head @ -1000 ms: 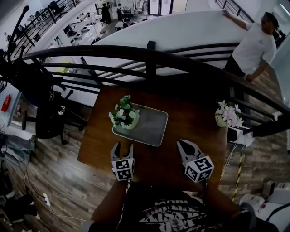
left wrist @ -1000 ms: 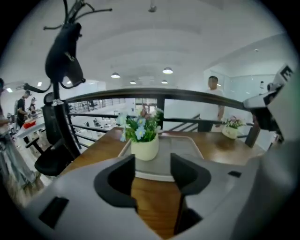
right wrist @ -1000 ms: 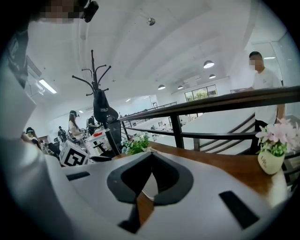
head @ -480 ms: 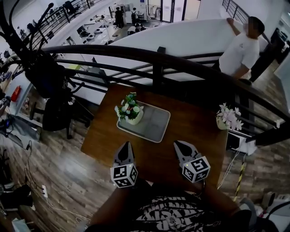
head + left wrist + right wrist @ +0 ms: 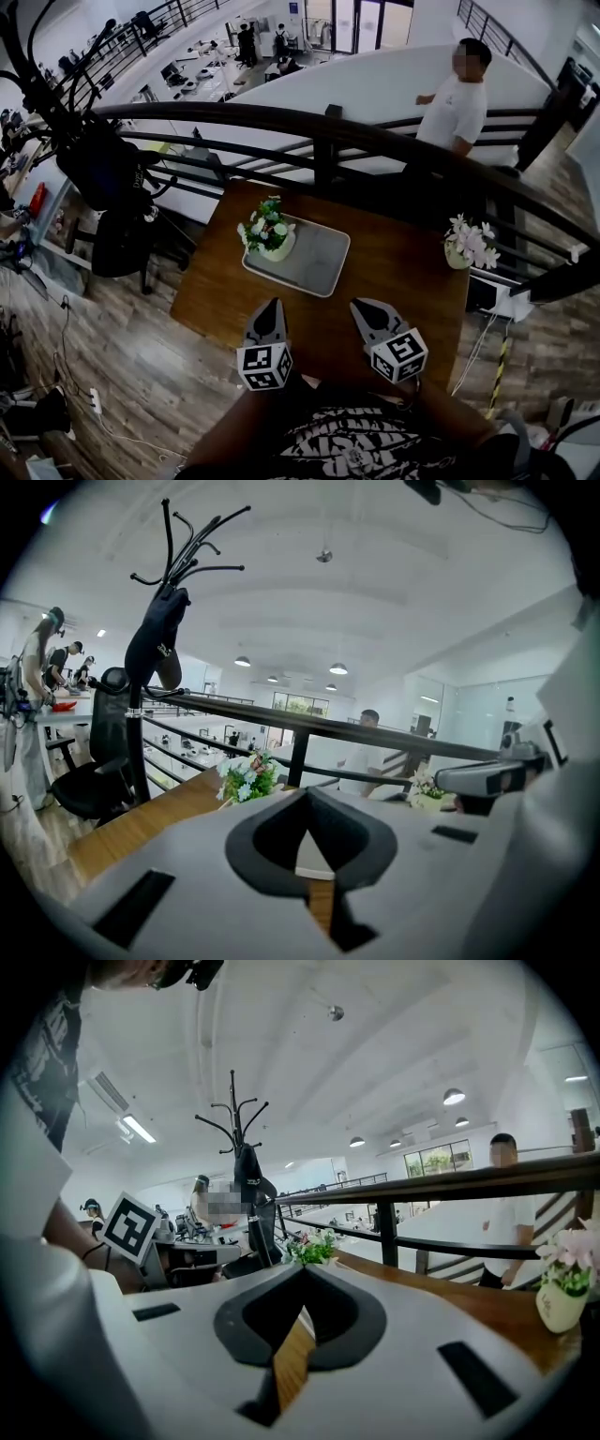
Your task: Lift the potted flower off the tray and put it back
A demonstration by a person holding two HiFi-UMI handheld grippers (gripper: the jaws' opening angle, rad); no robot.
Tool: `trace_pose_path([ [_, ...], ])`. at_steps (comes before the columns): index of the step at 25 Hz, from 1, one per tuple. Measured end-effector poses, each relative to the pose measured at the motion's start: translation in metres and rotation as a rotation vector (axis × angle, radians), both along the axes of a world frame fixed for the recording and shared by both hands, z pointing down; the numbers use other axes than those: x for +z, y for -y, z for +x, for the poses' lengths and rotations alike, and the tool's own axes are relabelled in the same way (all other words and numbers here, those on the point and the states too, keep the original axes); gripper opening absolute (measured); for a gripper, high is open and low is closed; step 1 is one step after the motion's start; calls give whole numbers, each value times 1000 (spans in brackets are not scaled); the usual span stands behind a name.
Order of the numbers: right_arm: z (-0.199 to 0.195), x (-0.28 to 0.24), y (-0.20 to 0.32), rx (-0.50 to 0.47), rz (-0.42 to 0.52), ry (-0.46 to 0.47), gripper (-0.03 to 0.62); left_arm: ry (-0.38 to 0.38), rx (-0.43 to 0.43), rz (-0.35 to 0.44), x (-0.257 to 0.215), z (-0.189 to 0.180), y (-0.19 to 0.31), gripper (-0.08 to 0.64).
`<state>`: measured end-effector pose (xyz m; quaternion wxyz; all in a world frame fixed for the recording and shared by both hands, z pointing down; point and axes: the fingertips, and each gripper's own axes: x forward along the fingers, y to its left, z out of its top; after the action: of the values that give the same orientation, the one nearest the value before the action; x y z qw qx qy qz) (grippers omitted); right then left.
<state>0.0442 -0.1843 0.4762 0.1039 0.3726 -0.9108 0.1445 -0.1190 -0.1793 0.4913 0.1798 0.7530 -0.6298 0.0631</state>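
Currently: wooden table (image 5: 412, 272) against black railing (image 5: 375, 136). Grey tray (image 5: 314, 262) sits far-left on the table, with the potted flower (image 5: 266, 231) in the tray's far-left corner. Left gripper (image 5: 271, 308) and right gripper (image 5: 360, 307) are closed, empty, above the table's near edge.

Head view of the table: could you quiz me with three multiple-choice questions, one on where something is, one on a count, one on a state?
1. Where does the green-and-white flower in its white pot stand?
A) on the grey rectangular tray, at its far left corner
B) on the floor
C) on a chair

2. How many potted flowers are on the brown wooden table?
A) one
B) two
C) four

3. How are the left gripper jaws?
A) wide apart
B) clamped on the pot
C) closed, empty

Answers:
1 A: the pot sits on the tray.
2 B: a pink-flowered pot also stands at the table's right edge.
3 C: the tips meet with nothing between them.
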Motion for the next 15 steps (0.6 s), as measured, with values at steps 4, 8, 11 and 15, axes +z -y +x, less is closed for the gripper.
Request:
trace_pose_path([
  [4,6,1,-1,17,-2,-4,-2,6,1,-10,3,1,-2,8],
  [8,6,0,-3,19,-1,3,-2,17,6,-19,5,2,-6,8],
  [11,7,-1,-4,15,0,4,-2,27,10,-24,5,3,-8,8],
  [15,8,-3,-5,15,3,8,-2,33,9,-26,4,3,-12,8],
])
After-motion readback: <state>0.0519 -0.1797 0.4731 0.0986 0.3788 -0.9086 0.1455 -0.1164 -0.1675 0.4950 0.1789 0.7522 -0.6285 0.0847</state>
